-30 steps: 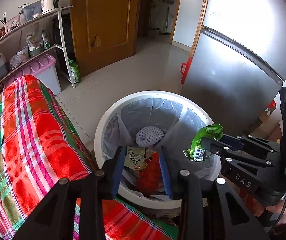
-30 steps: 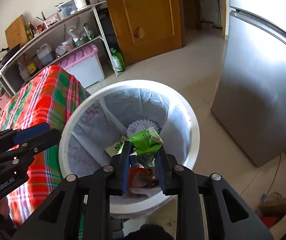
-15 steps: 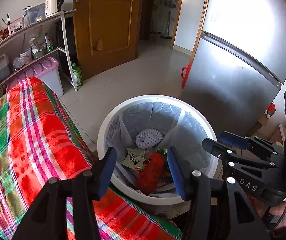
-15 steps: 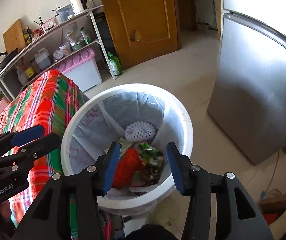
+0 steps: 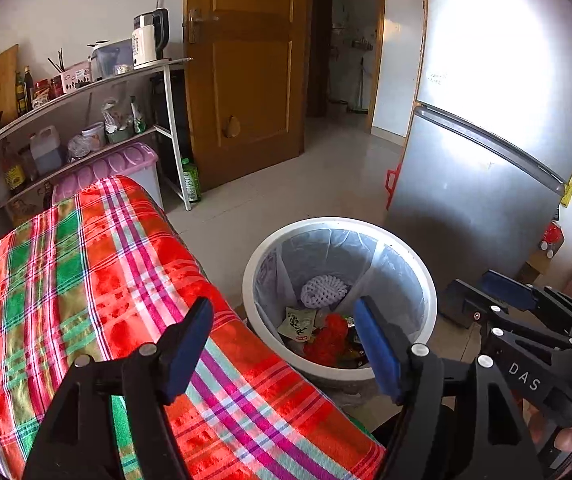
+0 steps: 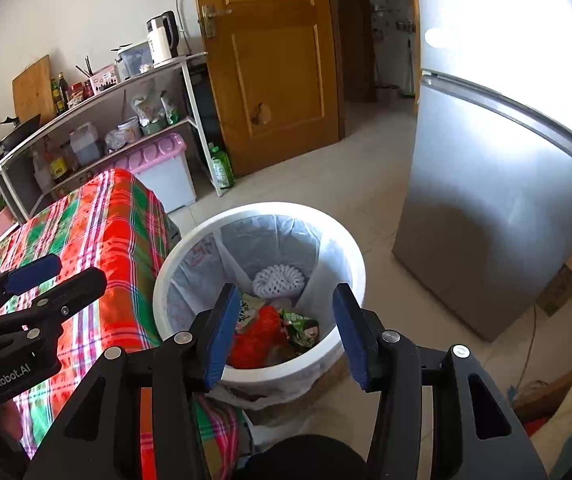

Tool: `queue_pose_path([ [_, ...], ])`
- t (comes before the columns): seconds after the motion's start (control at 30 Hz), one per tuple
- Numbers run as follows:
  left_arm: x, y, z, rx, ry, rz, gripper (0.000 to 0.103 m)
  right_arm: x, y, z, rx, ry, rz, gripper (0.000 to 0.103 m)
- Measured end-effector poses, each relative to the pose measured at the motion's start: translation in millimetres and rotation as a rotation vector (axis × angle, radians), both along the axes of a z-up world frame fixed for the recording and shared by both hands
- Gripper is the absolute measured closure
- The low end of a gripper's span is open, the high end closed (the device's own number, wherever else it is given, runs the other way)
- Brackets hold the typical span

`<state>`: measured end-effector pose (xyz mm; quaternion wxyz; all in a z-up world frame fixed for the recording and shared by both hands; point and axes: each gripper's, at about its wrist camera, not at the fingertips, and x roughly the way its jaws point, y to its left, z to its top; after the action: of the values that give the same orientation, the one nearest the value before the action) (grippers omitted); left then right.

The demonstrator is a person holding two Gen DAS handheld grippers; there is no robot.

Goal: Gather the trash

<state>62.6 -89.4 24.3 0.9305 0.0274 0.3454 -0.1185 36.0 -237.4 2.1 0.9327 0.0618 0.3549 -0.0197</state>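
A round white trash bin [image 5: 426, 280] [image 6: 350, 256] with a clear liner stands on the floor beside the table. Inside lie a white foam net [image 5: 324, 290] [image 6: 278, 280], a red wrapper [image 5: 326, 340] [image 6: 260, 336], a pale packet [image 5: 298, 322] and a green packet [image 6: 302, 330]. My left gripper [image 5: 282, 344] hangs above the table's corner and the bin's near rim; its jaws are opening with nothing between them. My right gripper [image 6: 284, 336] is open and empty above the bin, and it shows at the right of the left wrist view [image 5: 486, 292].
A table under a red, green and white plaid cloth [image 5: 86, 280] [image 6: 98, 232] lies left of the bin. A silver fridge [image 5: 486, 152] [image 6: 506, 200] stands to the right. Behind are a wooden door [image 5: 246, 80], a cluttered shelf [image 5: 66, 120] and a pink-lidded box [image 6: 158, 160].
Both grippers opened and pulled back and up from the bin. The green packet left the right gripper and now lies in the bin. The left gripper's jaws spread much wider.
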Motion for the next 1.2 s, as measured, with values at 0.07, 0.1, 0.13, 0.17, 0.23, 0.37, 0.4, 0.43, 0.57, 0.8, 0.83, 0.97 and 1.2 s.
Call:
queue_pose_path([
  [0.07, -5.7, 3.5, 0.5, 0.001, -0.005, 0.010, 0.028, -6.8, 4.0, 1.8, -0.004, -0.011, 0.000, 0.054],
  [0.1, -8.7, 5.0, 1.2, 0.005, -0.012, 0.015, 0.028, -9.1, 6.0, 2.1, -0.009, -0.014, 0.000, 0.054],
  [0.13, -11.7, 6.5, 1.6, 0.008, -0.017, 0.019, 0.028, -11.6, 8.6, 2.3, -0.018, -0.018, -0.001, 0.054],
  [0.17, -13.9, 8.0, 1.9, 0.009, -0.018, 0.025, 0.028, -13.8, 11.3, 2.3, -0.026, -0.020, 0.000, 0.054],
  [0.23, -18.5, 11.5, 2.6, 0.000, -0.025, 0.033, 0.027, -18.1, 15.1, 2.3, -0.030, -0.021, 0.003, 0.054],
  [0.37, -23.7, 15.8, 3.4, 0.005, -0.038, 0.061, 0.026, -23.0, 21.1, 1.3, -0.039, -0.023, 0.003, 0.054],
  [0.4, -24.1, 16.4, 3.4, 0.003, -0.038, 0.064, 0.026, -24.6, 22.0, 1.2, -0.041, -0.023, 0.003, 0.054],
  [0.43, -24.5, 17.2, 3.6, -0.001, -0.039, 0.063, 0.026, -25.3, 22.9, 1.1, -0.041, -0.024, 0.003, 0.054],
  [0.57, -26.0, 19.0, 3.2, -0.003, -0.040, 0.077, 0.026, -27.4, 25.5, 0.7, -0.039, -0.027, 0.010, 0.054],
  [0.8, -26.9, 19.0, 2.8, -0.006, -0.039, 0.091, 0.026, -28.8, 29.1, 1.1, -0.036, -0.030, 0.018, 0.054],
  [0.83, -27.1, 19.1, 2.7, -0.005, -0.041, 0.091, 0.026, -29.0, 29.7, 1.4, -0.036, -0.032, 0.019, 0.054],
  [0.97, -27.4, 18.4, 2.4, 0.000, -0.038, 0.093, 0.026, -29.3, 31.0, 2.2, -0.043, -0.037, 0.019, 0.054],
  [1.2, -26.7, 18.6, 3.0, -0.002, -0.034, 0.092, 0.026, -29.9, 32.7, 2.9, -0.040, -0.041, 0.019, 0.054],
])
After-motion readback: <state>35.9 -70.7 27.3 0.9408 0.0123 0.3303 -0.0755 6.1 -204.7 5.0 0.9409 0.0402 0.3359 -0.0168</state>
